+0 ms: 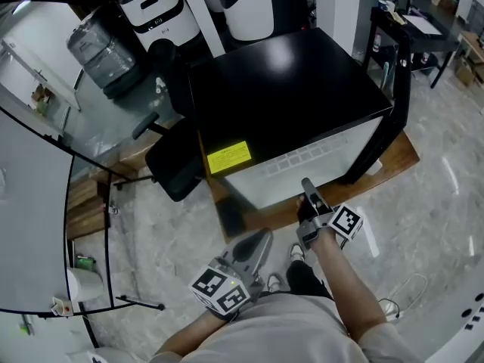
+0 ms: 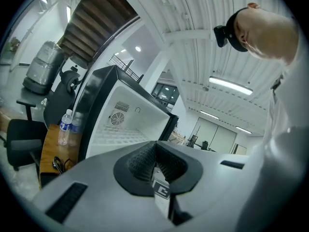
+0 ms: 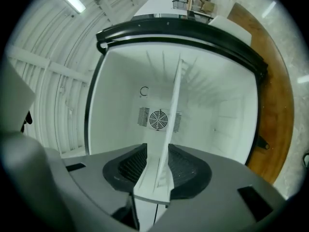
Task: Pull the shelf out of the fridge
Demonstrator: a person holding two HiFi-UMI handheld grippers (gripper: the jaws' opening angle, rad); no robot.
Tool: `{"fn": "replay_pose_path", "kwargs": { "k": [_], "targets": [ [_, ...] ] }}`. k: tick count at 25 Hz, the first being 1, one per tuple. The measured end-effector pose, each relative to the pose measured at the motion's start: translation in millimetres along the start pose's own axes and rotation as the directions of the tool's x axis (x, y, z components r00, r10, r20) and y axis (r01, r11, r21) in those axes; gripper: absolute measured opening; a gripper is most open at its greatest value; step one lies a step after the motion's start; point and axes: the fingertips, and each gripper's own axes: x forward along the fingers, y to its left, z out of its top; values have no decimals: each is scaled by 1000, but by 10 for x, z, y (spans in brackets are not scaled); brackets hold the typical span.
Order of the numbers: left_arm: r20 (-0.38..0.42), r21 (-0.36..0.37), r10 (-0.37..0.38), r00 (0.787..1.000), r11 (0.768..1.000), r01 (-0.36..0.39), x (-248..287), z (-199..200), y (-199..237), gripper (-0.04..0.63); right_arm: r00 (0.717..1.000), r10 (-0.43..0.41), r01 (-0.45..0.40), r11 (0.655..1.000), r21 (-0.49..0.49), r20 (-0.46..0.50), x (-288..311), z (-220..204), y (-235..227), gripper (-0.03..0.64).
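Where the shelf sits: the shelf (image 3: 170,129) is inside the fridge (image 1: 287,89), running back toward the fan grille (image 3: 159,120); only its front edge reaches the opening.
Fridge: it stands on the wooden table (image 1: 401,153) with its door (image 1: 397,89) swung wide to one side, which leaves the whole front free for reaching in.
Right gripper: the right gripper (image 1: 308,191) is at the mouth of the fridge, its jaws apart with the front edge of the shelf between them. The pads do not seem to press on it yet.
Why turned so: in the right gripper view the shelf shows edge-on as a thin white line, so this gripper is probably rolled so that one jaw goes over the flat shelf and one under it.
Left gripper: the left gripper (image 1: 257,244) is held back near the person's body, well apart from the fridge, jaws together and empty; it looks to be simply kept out of the way.
Step in hand: likely closing on the front edge, then a straight pull outward.
Writing: the yellow label (image 1: 229,157) on the fridge top carries print too small to read; the water bottle (image 2: 64,127) beside the fridge has a blue band, also unreadable.
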Motion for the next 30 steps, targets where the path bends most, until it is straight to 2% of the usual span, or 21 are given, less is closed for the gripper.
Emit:
{"fn": "replay_pose_path", "kwargs": {
  "k": [5,14,21,23,25,30],
  "targets": [
    [3,-4,47,999,999,-47,185,61,114,6,1000,13,-14,995,103,6,350,145,-211,131],
    [15,11,61,998,998,-62,382,219,222,6,999,39,-38,991,132,-6,808,311,-323,144],
    [-1,6,63,998,998,-63,486,169,249,6,999,51,-51,984,170,6,1085,416,-423,139],
    [-4,3,69,998,998,-69,501,160,264,6,999,54,-54,982,178,7,1160,425,-423,127],
    [-2,-1,76,997,997,-76,505,162,282,6,998,55,-56,983,176,10,1202,433,-409,62],
    [0,-10,92,996,996,-92,477,169,326,6,998,57,-58,981,183,12,1200,423,-426,52]
  ]
}}
